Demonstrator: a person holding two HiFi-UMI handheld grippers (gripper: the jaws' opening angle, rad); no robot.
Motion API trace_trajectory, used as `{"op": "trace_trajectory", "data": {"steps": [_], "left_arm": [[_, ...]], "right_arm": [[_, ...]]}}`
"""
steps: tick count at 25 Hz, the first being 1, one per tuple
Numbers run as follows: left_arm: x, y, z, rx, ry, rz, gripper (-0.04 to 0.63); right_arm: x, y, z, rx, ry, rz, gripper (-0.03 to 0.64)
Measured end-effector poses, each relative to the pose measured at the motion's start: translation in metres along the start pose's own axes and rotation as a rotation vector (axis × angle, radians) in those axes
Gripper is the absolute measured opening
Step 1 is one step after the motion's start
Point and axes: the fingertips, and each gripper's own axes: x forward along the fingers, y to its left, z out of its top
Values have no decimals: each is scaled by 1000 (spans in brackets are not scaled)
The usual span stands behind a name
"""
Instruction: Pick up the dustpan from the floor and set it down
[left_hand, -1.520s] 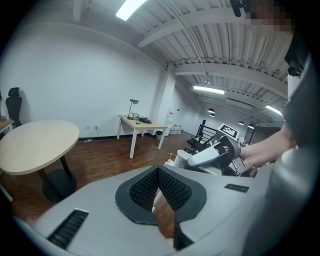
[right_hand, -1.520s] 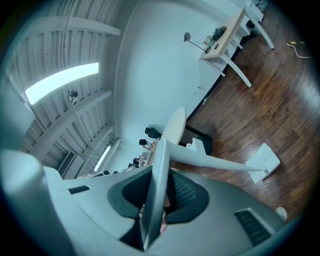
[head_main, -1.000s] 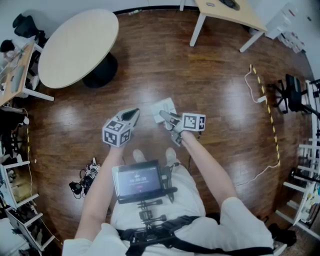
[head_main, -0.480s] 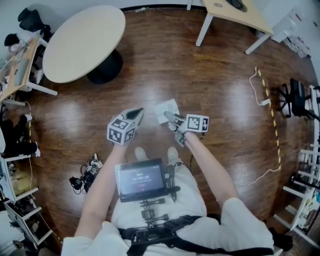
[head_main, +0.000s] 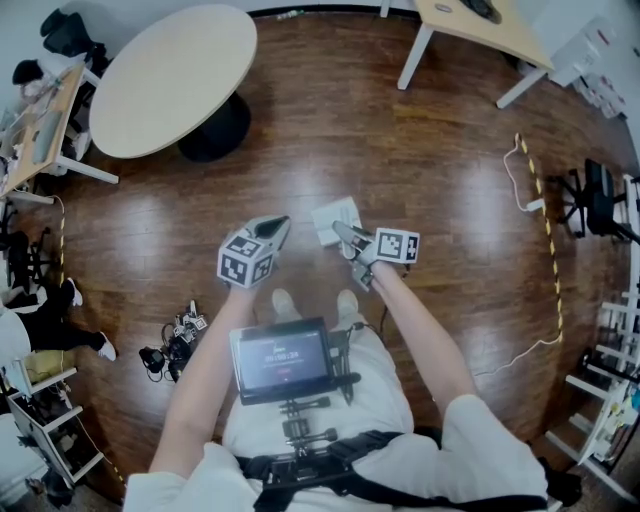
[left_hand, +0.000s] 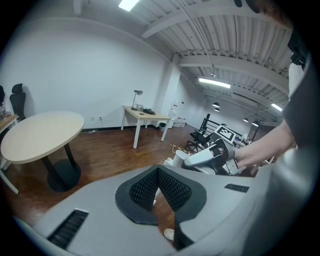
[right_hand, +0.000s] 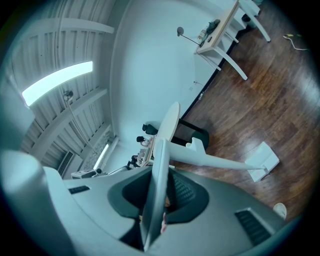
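The white plastic long-handled dustpan (head_main: 333, 219) hangs pan-down close over the dark wooden floor (head_main: 420, 180), at twelve o'clock from the person's pale shoes (head_main: 283, 301); whether it touches the boards I cannot tell. The right gripper (head_main: 347, 237), at its five o'clock, is clamped on the flat handle. The left gripper (head_main: 272, 229), at nine o'clock, has its jaws pressed together on nothing. This looks like the set-down step: the next move is to lower the pan until it rests flat, then release.
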Motion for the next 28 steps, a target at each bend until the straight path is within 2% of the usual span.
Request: {"op": "trace_trajectory", "data": {"steps": [3, 7, 11, 14, 20, 28], "left_arm": [[-1, 2, -3, -4, 6, 6, -5], [-2, 5, -8, -7, 16, 13, -5], [-2, 8, -13, -8, 27, 17, -5], [-1, 9, -16, -7, 34, 19, -5], [5, 11, -22, -9, 49, 21, -5], [7, 16, -28, -9, 62, 22, -5]], "right_arm": [[2, -5, -1, -10, 4, -10, 81], [9, -8, -6, 18, 4, 25, 81], [14, -14, -8, 19, 13, 11, 81], [19, -13, -11, 53, 12, 46, 81], [23, -22, -14, 15, 25, 38, 81], [28, -35, -20, 36, 31, 9, 81]]}}
